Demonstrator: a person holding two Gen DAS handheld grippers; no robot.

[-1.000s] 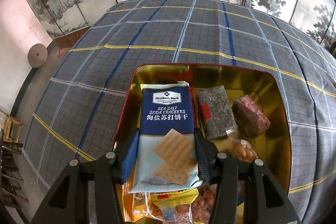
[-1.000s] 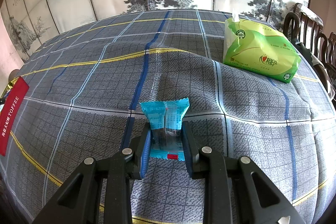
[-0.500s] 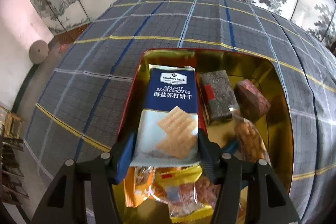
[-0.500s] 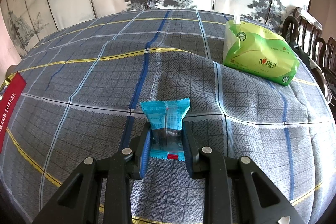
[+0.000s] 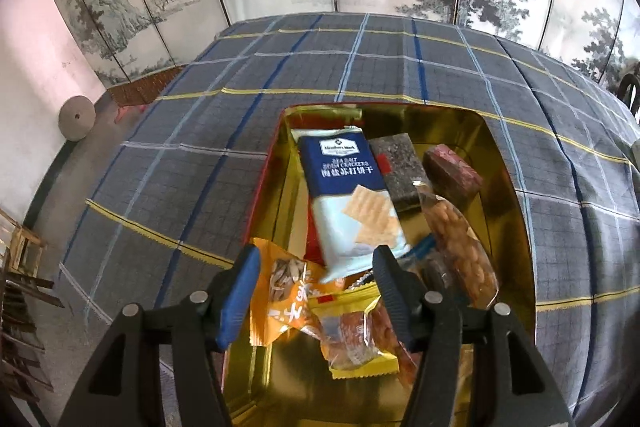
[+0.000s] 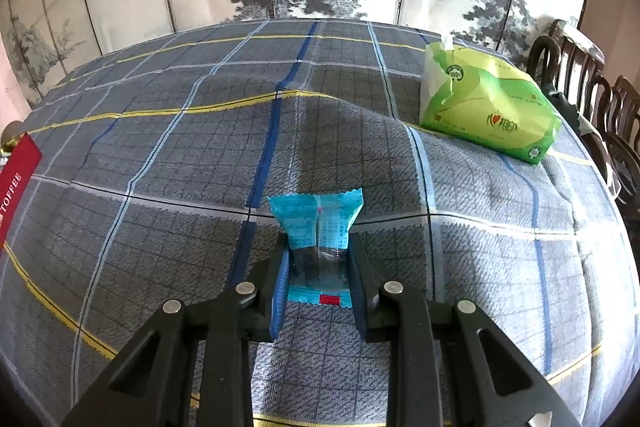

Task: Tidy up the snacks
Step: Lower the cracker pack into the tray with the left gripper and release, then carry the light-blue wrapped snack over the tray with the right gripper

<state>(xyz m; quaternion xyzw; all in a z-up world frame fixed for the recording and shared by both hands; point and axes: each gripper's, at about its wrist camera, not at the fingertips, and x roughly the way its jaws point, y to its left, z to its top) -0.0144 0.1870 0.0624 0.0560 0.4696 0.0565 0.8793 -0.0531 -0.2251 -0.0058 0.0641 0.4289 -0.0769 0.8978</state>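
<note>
Tin (image 5: 508, 163): cracker pack (image 5: 352, 195) inside, stowed; my left gripper (image 5: 316, 291) released above it; right gripper (image 6: 318, 279) clenches blue packet (image 6: 318, 227), bound there.

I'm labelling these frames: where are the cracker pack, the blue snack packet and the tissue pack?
cracker pack (image 5: 348, 187), left wrist view, middle of its front
blue snack packet (image 6: 318, 227), right wrist view, upper part above the fingers
tissue pack (image 6: 488, 111), right wrist view, green top face
</note>
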